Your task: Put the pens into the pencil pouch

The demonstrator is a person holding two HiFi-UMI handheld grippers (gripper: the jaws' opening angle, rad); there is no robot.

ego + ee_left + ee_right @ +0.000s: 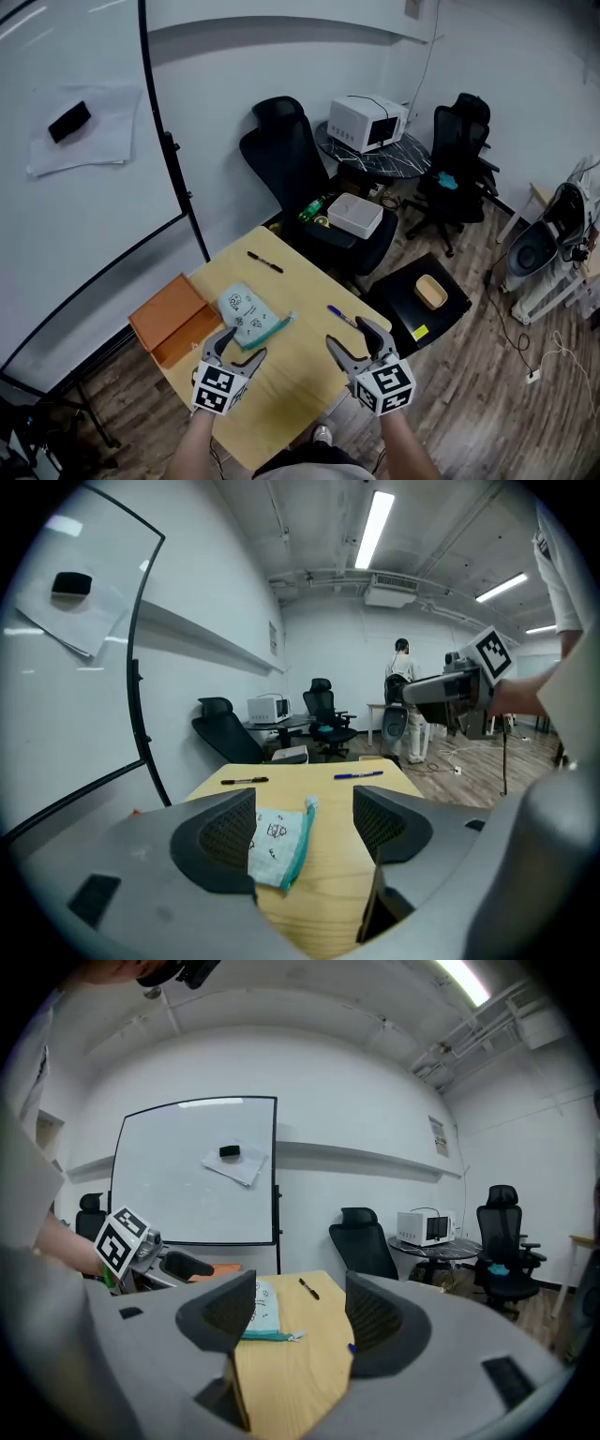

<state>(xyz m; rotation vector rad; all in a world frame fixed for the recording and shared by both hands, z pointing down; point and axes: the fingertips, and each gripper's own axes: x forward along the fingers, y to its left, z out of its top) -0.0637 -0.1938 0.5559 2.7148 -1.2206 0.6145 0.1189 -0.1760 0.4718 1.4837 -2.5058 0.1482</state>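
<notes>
the pale fabric pencil pouch (pixel 246 317) with a teal zip edge lies flat on the light wooden table (pixel 291 375), near its left side and just beside a flat orange box (pixel 175 319); the pouch's face carries small dark doodle prints, too small to read; its zip pull points toward the table's middle; the thin black pen (pixel 265 262) lies on the far part of the table, well apart from the pouch; the blue pen (pixel 341 315) lies near the right edge; the left gripper (pixel 242 343) is at the pouch's near end with its fingers spread apart and nothing gripped, the pouch showing in the gap beyond them; whether they touch it cannot be told; the right gripper (pixel 347 333) is just beside the blue pen, its fingers also wide apart and empty; each gripper's cube bears black-and-white square markers, with no words on them.
</notes>
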